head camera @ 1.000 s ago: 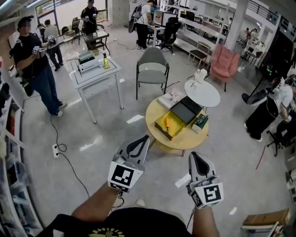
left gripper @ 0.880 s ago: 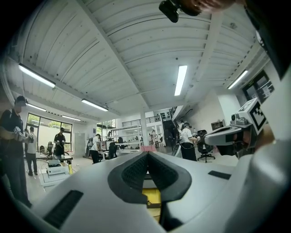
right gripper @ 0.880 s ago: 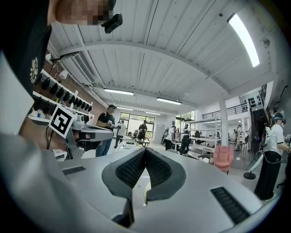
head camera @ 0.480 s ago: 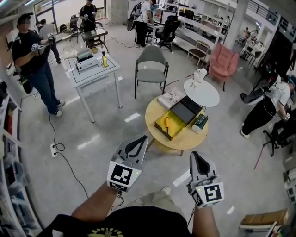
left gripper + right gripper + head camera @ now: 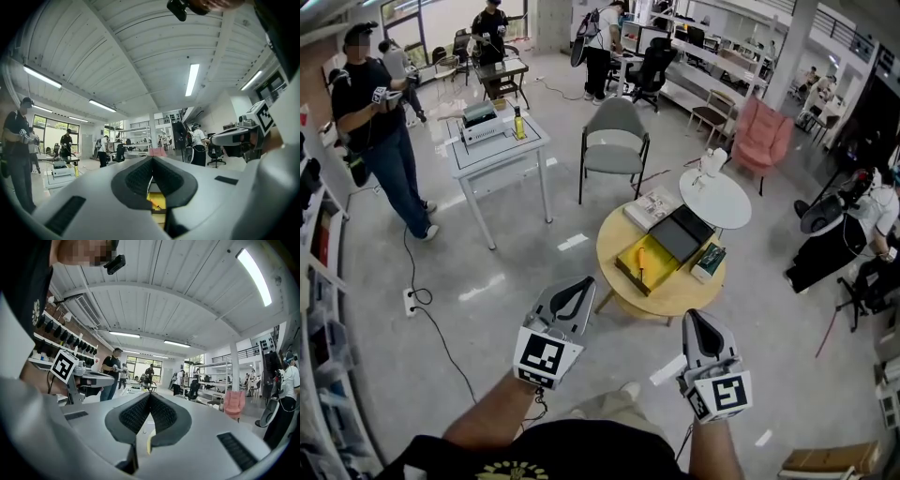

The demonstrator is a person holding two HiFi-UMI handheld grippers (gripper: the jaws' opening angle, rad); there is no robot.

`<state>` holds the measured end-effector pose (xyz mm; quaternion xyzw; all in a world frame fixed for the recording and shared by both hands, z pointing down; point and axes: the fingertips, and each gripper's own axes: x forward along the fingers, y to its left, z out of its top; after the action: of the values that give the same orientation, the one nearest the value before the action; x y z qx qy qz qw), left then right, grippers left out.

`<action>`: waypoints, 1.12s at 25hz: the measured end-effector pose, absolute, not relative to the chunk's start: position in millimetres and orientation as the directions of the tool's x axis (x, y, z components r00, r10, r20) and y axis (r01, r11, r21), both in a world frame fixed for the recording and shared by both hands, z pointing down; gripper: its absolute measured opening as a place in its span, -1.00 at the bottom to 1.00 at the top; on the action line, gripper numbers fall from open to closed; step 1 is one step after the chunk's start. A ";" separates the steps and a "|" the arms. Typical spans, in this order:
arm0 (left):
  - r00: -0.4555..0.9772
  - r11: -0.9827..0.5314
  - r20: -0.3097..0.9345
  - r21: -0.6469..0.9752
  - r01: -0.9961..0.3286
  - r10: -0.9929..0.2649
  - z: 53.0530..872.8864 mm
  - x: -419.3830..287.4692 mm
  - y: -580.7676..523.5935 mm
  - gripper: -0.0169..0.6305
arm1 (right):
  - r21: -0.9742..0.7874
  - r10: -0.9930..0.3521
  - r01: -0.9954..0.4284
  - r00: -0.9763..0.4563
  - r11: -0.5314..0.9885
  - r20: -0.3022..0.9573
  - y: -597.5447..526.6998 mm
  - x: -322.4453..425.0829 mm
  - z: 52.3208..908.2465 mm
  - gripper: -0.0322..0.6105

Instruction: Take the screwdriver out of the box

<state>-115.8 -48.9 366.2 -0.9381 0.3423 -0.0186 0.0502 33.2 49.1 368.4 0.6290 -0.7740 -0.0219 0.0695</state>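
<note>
Pointing level, left gripper [image 5: 583, 282] and right gripper [image 5: 691, 317] face the table [image 5: 671, 296].

Orange screwdriver [image 5: 641, 260] lying in open yellow box [image 5: 630, 273], round table [image 5: 675, 298]

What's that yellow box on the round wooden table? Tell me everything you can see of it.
The box is a flat, rectangular case lying open on the round wooden table, turned at an angle to the camera. Its shallow tray is bright yellow inside. Its dark lid is laid back flat on the far side. A small orange screwdriver lies in the tray. Finer details are too small to make out.
</note>
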 end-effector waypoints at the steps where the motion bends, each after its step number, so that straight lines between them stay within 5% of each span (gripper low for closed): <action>1: 0.764 -0.760 0.006 -0.107 -0.641 -0.645 368.2 -113.2 -51.2 -0.91 | 0.118 -0.976 -0.970 -0.202 0.211 0.083 46.1 35.7 370.4 -0.85; 28: 0.756 -0.760 0.082 -0.097 -0.643 -0.650 392.7 -23.8 -114.0 -0.91 | 0.068 -0.966 -0.968 -0.231 0.240 0.117 -24.0 113.5 391.4 -0.85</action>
<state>-23.8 -114.0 392.7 -0.9364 0.3450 -0.0553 0.0314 113.5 -24.0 391.4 0.6165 -0.7844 0.0094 0.0670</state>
